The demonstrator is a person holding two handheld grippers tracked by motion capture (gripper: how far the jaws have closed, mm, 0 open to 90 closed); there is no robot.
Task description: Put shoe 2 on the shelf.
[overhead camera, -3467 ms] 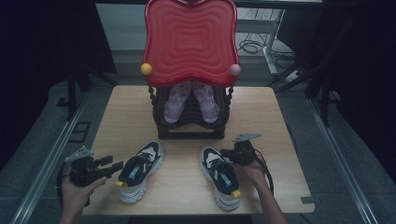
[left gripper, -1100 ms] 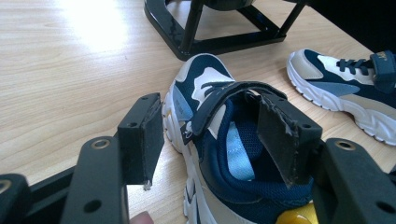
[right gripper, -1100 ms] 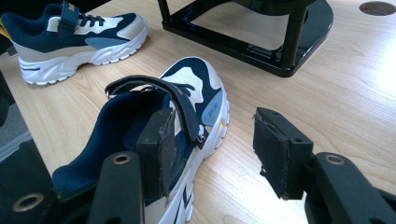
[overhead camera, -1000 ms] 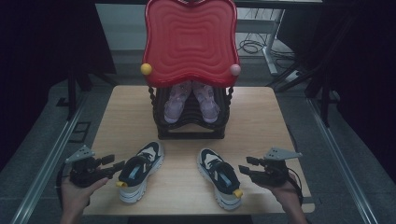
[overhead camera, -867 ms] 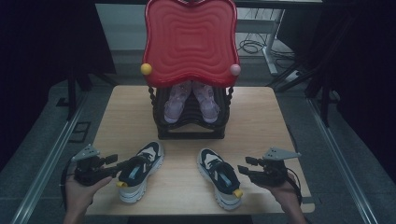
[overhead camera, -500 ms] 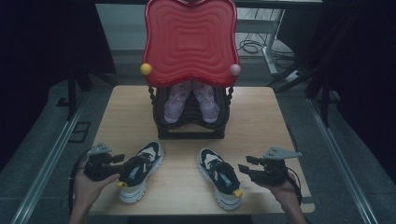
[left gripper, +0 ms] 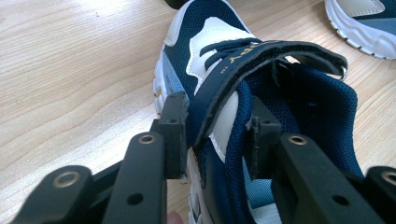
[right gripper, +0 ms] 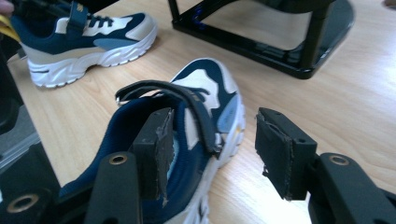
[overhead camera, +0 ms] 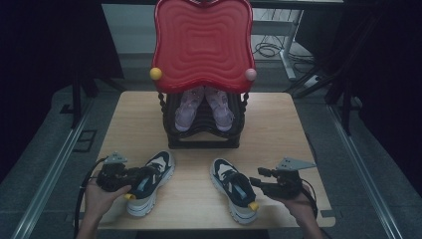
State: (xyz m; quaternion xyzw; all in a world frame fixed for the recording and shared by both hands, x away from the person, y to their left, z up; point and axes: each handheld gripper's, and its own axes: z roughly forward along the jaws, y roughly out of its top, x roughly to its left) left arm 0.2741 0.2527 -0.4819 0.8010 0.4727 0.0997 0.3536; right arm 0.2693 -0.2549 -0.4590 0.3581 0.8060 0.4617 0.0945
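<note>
Two navy-and-white sneakers lie on the wooden table (overhead camera: 278, 129). My left gripper (overhead camera: 143, 176) is at the heel of the left sneaker (overhead camera: 149, 181). In the left gripper view its jaws (left gripper: 217, 135) have just been closing, and the pads now press the side wall and strap of the left sneaker (left gripper: 210, 51) between them. My right gripper (overhead camera: 256, 178) stands open at the right sneaker (overhead camera: 233, 191). In the right gripper view (right gripper: 215, 144), one pad is inside the right sneaker (right gripper: 205, 88) and the other stands apart over bare table.
A black shoe rack (overhead camera: 201, 142) at the table's middle back carries a red wavy panel (overhead camera: 201, 45) and holds a pair of pale pink shoes (overhead camera: 204, 107). Its base (right gripper: 261, 42) lies just beyond the right sneaker. Dark floor surrounds the table.
My left hand has moved right onto the left sneaker's heel and its jaws have closed on the side wall. The right hand backed off to the right earlier and has since kept still.
</note>
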